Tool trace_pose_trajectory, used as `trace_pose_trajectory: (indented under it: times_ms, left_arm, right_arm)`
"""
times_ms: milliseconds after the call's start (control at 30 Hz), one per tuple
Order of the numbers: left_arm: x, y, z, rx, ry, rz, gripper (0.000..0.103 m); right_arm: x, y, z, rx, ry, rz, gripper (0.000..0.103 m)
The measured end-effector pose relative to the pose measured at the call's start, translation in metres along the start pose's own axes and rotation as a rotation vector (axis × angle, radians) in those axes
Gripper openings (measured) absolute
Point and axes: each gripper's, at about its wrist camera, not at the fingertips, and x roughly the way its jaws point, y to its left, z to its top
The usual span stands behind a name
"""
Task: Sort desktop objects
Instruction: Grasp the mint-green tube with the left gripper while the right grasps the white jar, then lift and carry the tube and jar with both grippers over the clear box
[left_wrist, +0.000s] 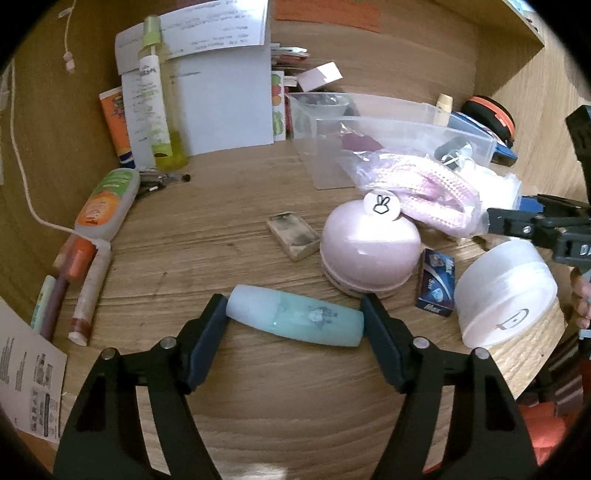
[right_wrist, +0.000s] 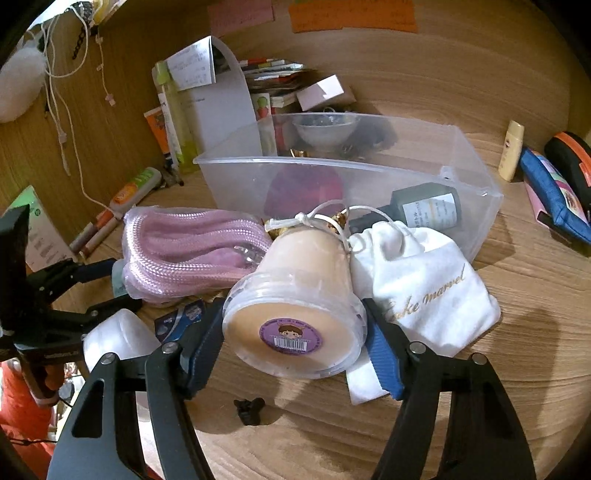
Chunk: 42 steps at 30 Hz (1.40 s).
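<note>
The left gripper (left_wrist: 295, 325) brackets a pale teal bottle (left_wrist: 295, 318) lying crosswise on the counter (left_wrist: 236, 236), fingers touching each end — a lengthwise pinch that should stop it rolling. The right gripper (right_wrist: 295, 339) has closed around the rim of a clear lidded cup (right_wrist: 295, 317) tipped on its side, the widest part. The clear bin (right_wrist: 369, 173) lies just beyond it — likely the destination.

Two tools: left tool (left_wrist: 295, 325), right tool (right_wrist: 293, 334). One clear box (right_wrist: 461, 155). One blue-green bottle (left_wrist: 295, 317). One pink dome (left_wrist: 369, 251). One white bag (right_wrist: 424, 280). One peach cup (right_wrist: 295, 325). One pink rope bundle (right_wrist: 192, 247).
</note>
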Motion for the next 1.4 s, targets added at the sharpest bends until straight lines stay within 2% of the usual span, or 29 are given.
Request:
trace_pose_trajectory:
  times_ms: [333,767,933,1233,1400]
  left_arm:
    - [-0.022,0.009,0.012,-0.070,-0.083,0.001,0.073]
    - [-0.045,0.001,0.056,-0.090,-0.188,-0.027,0.073]
    - [-0.052,-0.006,0.078,-0.087,-0.225,-0.046,0.073]
    - [-0.049,-0.016,0.118,-0.082,-0.249,-0.074,0.073]
    - [-0.041,-0.018,0.141,-0.077,-0.251,-0.092,0.073]
  right_arm:
    - [-0.022,-0.002,0.007,0.018,-0.057,0.012,0.067]
    - [-0.051,-0.010,0.020,0.017,-0.126,0.027,0.067]
    - [-0.064,-0.020,0.034,0.032,-0.156,0.064,0.067]
    - [-0.087,-0.037,0.065,0.034,-0.231,0.069,0.067]
    - [-0.085,-0.050,0.085,0.041,-0.246,0.059,0.067]
